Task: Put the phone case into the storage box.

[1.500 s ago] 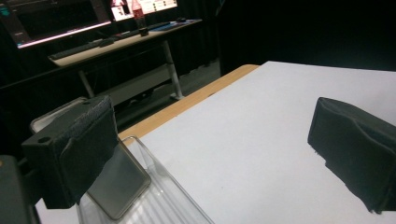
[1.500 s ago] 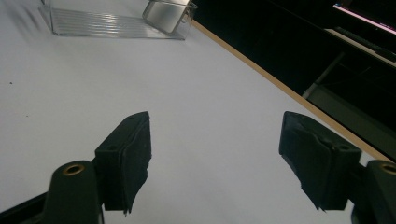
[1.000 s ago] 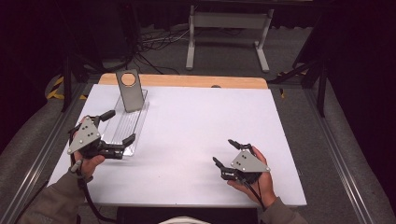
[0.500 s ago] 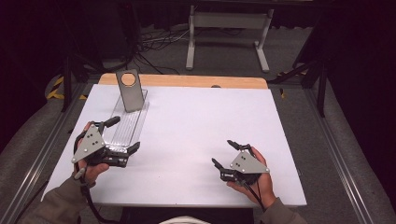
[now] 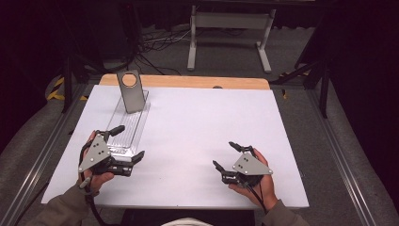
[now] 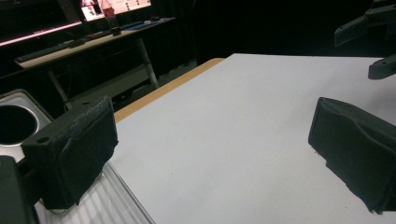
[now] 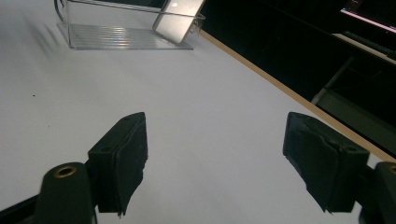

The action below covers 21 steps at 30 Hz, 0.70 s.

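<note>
Drawn back toward the near counter (image 5: 197,122) edge since a second ago: left tool (image 5: 126,146), wide open, empty, straddling tray (image 5: 127,129) end. Right tool (image 5: 229,157) likewise open, idle. Next, probably gripping tray, plate (image 5: 130,90) upright inside.

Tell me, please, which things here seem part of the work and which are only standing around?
Likely part of the work:
clear tray
metal plate leaning in it
left hand-held gripper, jaws open at the tray

Just around:
white stand
floor cables
</note>
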### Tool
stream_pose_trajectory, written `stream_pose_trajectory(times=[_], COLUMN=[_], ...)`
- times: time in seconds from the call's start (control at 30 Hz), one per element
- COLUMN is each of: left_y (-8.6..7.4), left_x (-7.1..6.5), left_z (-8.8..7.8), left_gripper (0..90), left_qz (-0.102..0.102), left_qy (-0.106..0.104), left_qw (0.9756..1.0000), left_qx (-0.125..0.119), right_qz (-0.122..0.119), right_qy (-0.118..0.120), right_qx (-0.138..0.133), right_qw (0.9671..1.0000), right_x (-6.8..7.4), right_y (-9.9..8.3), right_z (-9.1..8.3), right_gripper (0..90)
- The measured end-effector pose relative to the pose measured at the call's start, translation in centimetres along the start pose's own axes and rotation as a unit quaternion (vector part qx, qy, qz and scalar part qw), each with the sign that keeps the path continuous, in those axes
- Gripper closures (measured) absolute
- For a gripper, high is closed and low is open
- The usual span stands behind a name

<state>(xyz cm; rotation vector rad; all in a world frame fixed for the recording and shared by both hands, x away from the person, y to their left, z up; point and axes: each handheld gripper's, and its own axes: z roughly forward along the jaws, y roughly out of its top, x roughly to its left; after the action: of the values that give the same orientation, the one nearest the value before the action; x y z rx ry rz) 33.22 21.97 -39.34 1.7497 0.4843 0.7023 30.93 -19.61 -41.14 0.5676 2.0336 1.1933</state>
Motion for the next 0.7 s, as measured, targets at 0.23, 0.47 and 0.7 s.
stream_pose_trajectory(times=[0.23,0.47,0.7], left_y=[-0.8,-2.3,-3.0], left_x=[-0.5,-1.3,-1.6], left_z=[0.1,0.6,0.4], left_gripper=[1.8,2.1,2.2], left_qz=[-0.012,-0.015,-0.019], left_qy=[-0.006,-0.006,-0.002], left_qw=[0.9999,0.9991,0.9983], left_qx=[0.004,0.040,0.056], right_qz=[0.004,0.008,0.011], right_qy=[0.004,0.003,0.005], right_qx=[0.000,0.003,0.003], right_qw=[1.0000,1.0000,0.9999], right_x=[0.1,0.3,0.2], right_y=[0.0,0.0,-0.2], right_z=[0.0,0.1,0.2], right_gripper=[20.3,16.9,14.9])
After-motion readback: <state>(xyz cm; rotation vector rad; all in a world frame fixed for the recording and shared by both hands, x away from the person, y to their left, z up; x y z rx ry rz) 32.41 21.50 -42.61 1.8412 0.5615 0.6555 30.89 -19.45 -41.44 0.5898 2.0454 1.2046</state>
